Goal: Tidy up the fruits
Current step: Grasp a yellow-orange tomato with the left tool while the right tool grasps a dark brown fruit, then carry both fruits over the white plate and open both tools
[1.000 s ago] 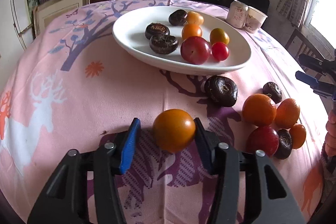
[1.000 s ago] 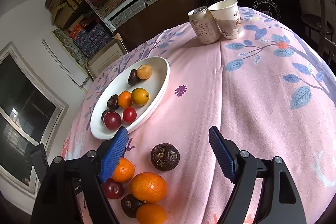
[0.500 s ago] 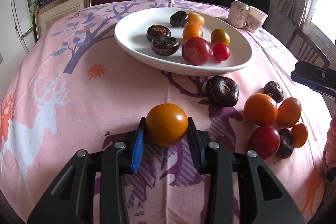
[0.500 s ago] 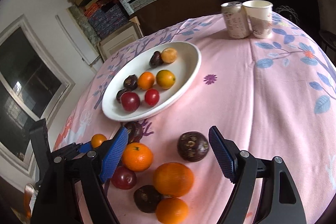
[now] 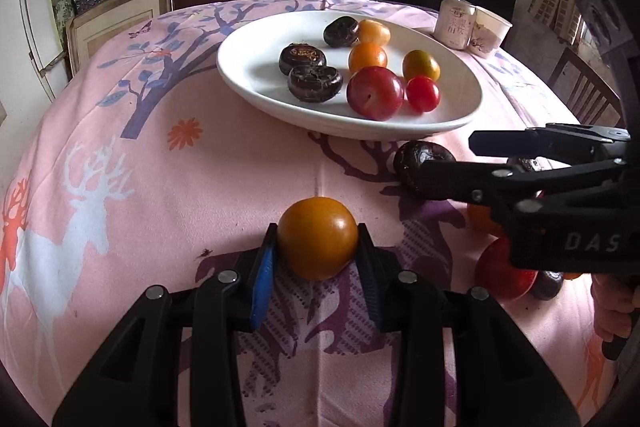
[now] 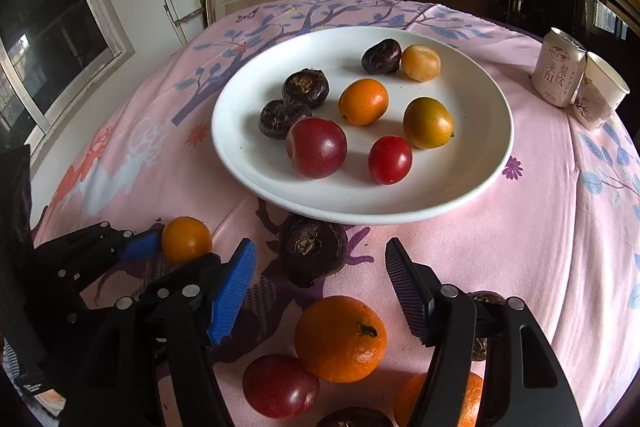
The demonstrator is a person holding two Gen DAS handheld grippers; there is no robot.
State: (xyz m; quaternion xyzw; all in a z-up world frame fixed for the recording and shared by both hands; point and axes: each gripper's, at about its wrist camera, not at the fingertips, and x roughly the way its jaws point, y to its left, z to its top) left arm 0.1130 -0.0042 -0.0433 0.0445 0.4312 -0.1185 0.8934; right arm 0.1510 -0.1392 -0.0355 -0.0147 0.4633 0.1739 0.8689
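My left gripper [image 5: 318, 247] is shut on a small round orange fruit [image 5: 318, 237] that rests on the pink cloth near the front. The same fruit [image 6: 186, 239] shows at the left of the right wrist view. My right gripper [image 6: 320, 267] comes in from the right, and its jaws are closing. A dark water chestnut [image 6: 312, 251] lies between its fingertips, and the pads stand clear of it. The chestnut [image 5: 416, 163] sits just below the white plate [image 5: 256, 67]. That plate holds several fruits: dark chestnuts, orange ones, a red plum and a red tomato.
Loose fruit lies under my right gripper: a mandarin [image 6: 340, 339], a red plum [image 6: 280, 385] and other pieces partly hidden. A drink can [image 5: 456, 23] and a paper cup [image 5: 490, 31] stand at the back right. A person's hand [image 5: 612, 307] holds the right gripper.
The left jaws closed onto the orange fruit and then stayed still. The right gripper swung left over the loose fruit, rolled, and its jaws narrowed around the dark chestnut.
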